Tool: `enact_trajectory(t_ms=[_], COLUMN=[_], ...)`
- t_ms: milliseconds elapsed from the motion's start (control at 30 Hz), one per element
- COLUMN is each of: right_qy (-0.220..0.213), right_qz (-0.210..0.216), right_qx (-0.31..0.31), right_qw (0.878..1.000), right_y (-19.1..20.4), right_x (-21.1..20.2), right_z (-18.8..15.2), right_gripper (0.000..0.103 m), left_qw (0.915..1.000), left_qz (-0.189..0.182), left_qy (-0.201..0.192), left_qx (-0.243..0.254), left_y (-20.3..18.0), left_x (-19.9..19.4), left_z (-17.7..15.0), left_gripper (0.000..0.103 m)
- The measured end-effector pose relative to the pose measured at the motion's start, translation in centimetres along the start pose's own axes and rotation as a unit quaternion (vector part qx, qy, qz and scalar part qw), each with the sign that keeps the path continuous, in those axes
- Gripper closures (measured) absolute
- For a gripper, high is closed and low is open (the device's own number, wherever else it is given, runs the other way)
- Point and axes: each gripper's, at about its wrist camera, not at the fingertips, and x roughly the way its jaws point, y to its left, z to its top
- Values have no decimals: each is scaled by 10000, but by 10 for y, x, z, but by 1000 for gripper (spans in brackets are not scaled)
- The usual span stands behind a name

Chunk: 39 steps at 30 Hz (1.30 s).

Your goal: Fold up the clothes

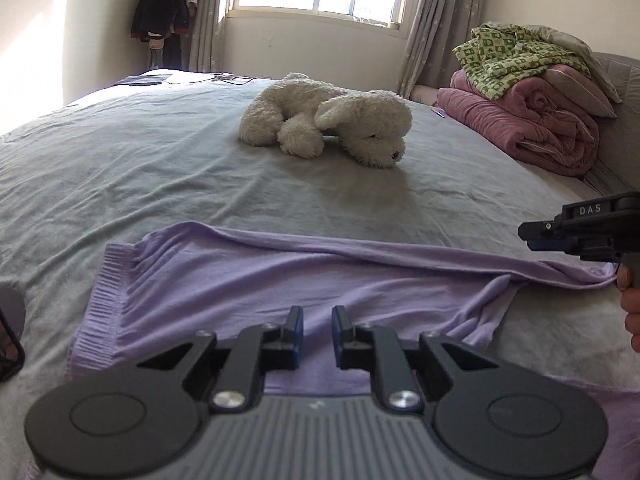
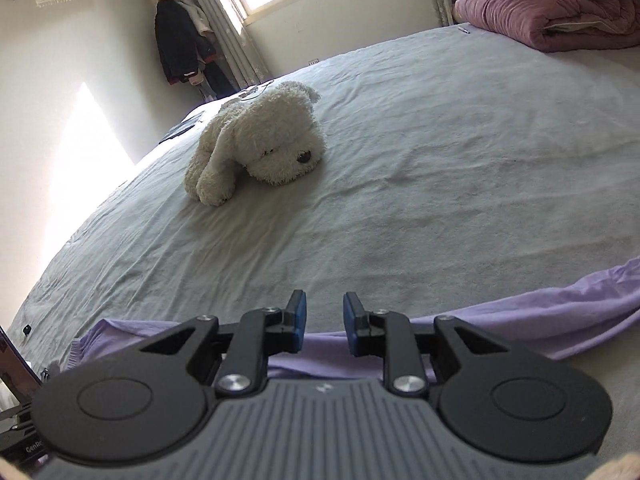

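With the lilac garment [image 1: 280, 280] spread flat across the grey bedsheet [image 1: 160, 168] for folding, my left gripper [image 1: 317, 334] hovers above it, jaws slightly parted and empty. My right gripper [image 2: 324, 326], also parted and empty, hangs over its far edge.

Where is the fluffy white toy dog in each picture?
Left wrist view: the toy dog lies above the middle, on the grey bed, beyond the purple garment.
Right wrist view: the toy dog lies left of the middle, higher up.
Shared landmark: the folded pink quilt, at the right.
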Motion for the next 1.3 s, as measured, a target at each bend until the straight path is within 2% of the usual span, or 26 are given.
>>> enact_trajectory(t_ms=[67, 167, 233, 333, 400, 533, 633, 700, 767, 900, 1033, 1100, 1133, 1167, 1233, 1300], right_qy=[-25, 102, 213, 306, 362, 498, 659, 738, 810, 959, 940, 938, 936, 922, 869, 772], right_qz=[216, 249, 51, -186, -141, 86, 65, -75, -220, -684, -946, -1044, -1059, -1108, -1254, -1346], right_qx=[65, 1, -387, -1170, -1644, -2279, -2602, -2702, -2787, -3087, -3373, -3381, -3338, -3249, -3104, -3035], right_qw=[9997, 9996, 9990, 9925, 9856, 9724, 9633, 9599, 9567, 9438, 9319, 9306, 9320, 9347, 9383, 9401], right_y=[-9, -17, -15, -8, -3, 6, 14, 16, 17, 21, 29, 31, 32, 31, 31, 30], right_x=[-7, -15, -19, -27, -32, -31, -22, -16, -11, 2, 7, 8, 10, 12, 16, 15], right_z=[5, 9, 8, 1, -6, -20, -28, -31, -34, -42, -47, -47, -46, -44, -39, -31], right_gripper=[76, 76, 74, 67, 65, 65, 65, 65, 65, 65, 65, 71, 80, 95, 102, 103], left_qw=[9994, 9966, 9927, 9806, 9745, 9695, 9702, 9724, 9698, 9665, 9677, 9686, 9688, 9691, 9690, 9691], left_qz=[-304, -752, -1000, -1516, -1636, -1665, -1711, -1825, -2191, -2433, -2432, -2393, -2386, -2379, -2390, -2389], left_qy=[149, 215, 228, 490, 695, 884, 835, 733, 657, 620, 593, 615, 602, 585, 543, 530], left_qx=[59, 277, 630, 1138, 1371, 1563, 1498, 1252, 842, 526, 298, 279, 288, 299, 310, 317], left_y=[-12, -37, -59, -89, -102, -112, -109, -100, -87, -68, -51, -45, -43, -41, -37, -35], left_x=[6, 15, 21, 34, 45, 65, 77, 83, 90, 90, 87, 86, 85, 84, 82, 81], left_z=[4, 13, 21, 34, 41, 50, 48, 42, 33, 35, 37, 37, 37, 37, 37, 37], left_gripper=[88, 88, 88, 87, 87, 87, 87, 87, 86, 85, 85, 85, 85, 85, 85, 82])
